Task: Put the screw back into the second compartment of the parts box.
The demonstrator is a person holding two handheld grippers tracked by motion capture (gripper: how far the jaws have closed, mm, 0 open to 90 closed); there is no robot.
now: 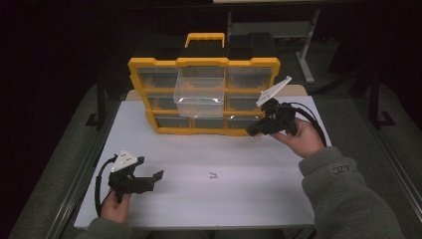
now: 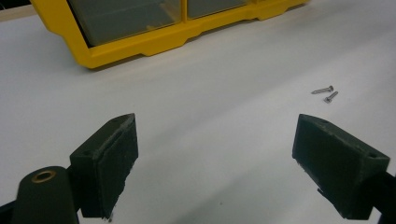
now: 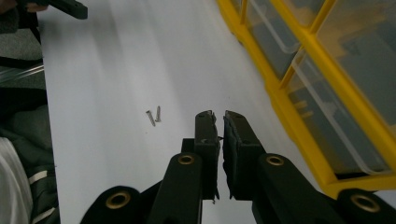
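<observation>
High view: the white table (image 1: 209, 199) takes up the middle of the frame, and the yellow organiser (image 1: 204, 97) stands upright at upper centre, its clear bins facing the person. One clear drawer (image 1: 200, 91) in the middle column is pulled partway out, toward the lower part of the frame. It looks like thin, light, rigid plastic, slick on its faces, so I judge that the front lip is the best place to take hold of it, with a gentle pinch so it does not crack or tip.

The right gripper (image 1: 255, 131) sits right of centre, near the organiser's lower right corner, and its jaws are closed together with nothing between them. The left gripper (image 1: 158, 177) rests at lower left, well apart from the organiser, with its jaws spread wide and empty.

Smallest are the two screws (image 1: 213, 175), lying side by side on the bare table at lower centre, between the grippers. In the left gripper view they sit at right of centre (image 2: 325, 92). They are hard, light and liable to roll or slip. Each is best gripped across the shank, one at a time, with the jaw tips pressed close to the tabletop.
</observation>
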